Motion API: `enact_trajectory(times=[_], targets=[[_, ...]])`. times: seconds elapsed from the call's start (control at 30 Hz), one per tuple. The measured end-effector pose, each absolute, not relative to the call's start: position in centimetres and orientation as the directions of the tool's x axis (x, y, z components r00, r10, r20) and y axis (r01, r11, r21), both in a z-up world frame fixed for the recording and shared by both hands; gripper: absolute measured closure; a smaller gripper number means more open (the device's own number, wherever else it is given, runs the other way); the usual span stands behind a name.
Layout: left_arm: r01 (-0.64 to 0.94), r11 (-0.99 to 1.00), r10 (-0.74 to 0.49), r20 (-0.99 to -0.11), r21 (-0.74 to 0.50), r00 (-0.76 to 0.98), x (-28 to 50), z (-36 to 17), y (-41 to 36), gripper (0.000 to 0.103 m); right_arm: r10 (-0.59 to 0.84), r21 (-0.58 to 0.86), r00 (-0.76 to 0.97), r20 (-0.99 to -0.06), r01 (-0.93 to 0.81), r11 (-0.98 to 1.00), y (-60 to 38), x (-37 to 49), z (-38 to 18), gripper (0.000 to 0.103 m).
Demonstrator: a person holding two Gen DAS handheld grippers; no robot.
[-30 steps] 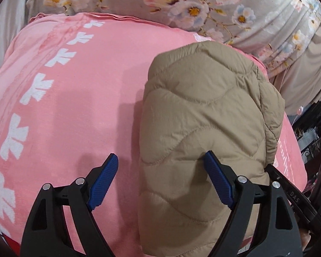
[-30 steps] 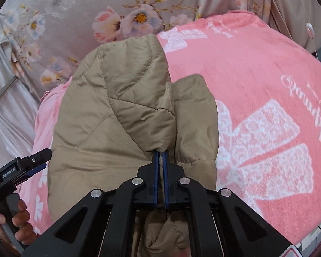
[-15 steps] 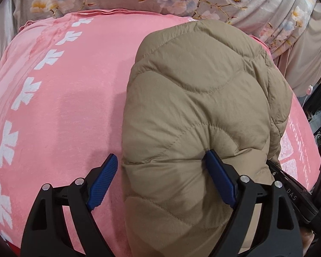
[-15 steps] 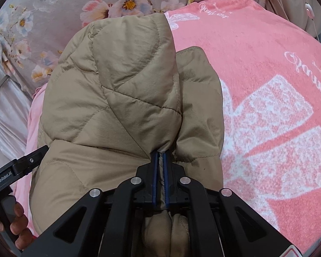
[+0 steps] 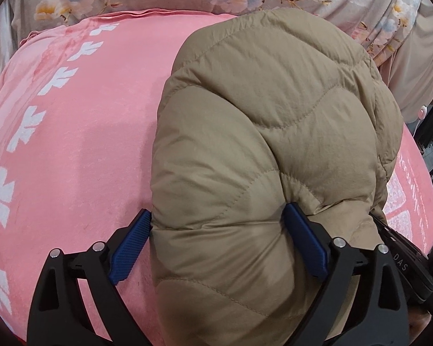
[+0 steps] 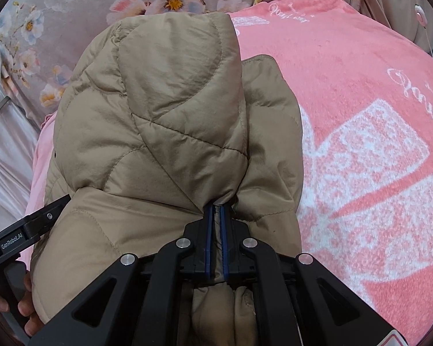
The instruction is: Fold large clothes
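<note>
- The right gripper (image 6: 215, 210) has its blue pads pressed almost together on a pinch of the quilted tan jacket (image 6: 170, 132), gathered fabric bunching behind the jaws.
- The left gripper (image 5: 216, 242) stands wide open, its pads (image 5: 301, 245) astride a thick folded edge of the jacket (image 5: 268, 150); one pad touches the fabric, but nothing is clamped.
- Over the last second the jacket has grown larger in both views and both grippers have come closer to it, so the folded bundle seems to be being pushed or rolled toward the far edge.
- It lies on the pink blanket (image 5: 86, 132), near the far edge beside the floral bedding (image 6: 72, 14).
- Judgement: a fold is being completed; the left still needs to close.
</note>
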State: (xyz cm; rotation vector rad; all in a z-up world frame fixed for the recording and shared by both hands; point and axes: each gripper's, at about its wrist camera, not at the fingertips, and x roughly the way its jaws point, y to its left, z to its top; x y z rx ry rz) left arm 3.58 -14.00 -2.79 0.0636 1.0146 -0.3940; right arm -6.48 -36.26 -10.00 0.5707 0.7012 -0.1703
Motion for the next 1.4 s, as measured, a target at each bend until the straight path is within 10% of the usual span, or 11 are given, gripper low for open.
enact_trajectory(times=[0.17, 0.37, 1.4], targets=[[0.301, 0.898, -0.419, -0.829, -0.32, 0.37, 4.8, -2.9, -11.2, 0.009, 0.023, 0.438, 0.76, -0.65, 0.35, 0.828, -37.1, -7.7, -8.3, 0.086], [0.302, 0.851, -0.513, -0.8, -0.429, 0.31, 4.0, -1.3, -8.5, 0.01, 0.015, 0.461, 0.79, -0.613, 0.343, 0.819, -37.9, -11.2, -6.2, 0.028], [0.318, 0.814, -0.571, -0.77, -0.486, 0.284, 5.8, -3.5, -7.9, 0.005, 0.285, 0.709, 0.767, -0.574, 0.292, 0.642, -38.9, -8.7, -11.0, 0.019]])
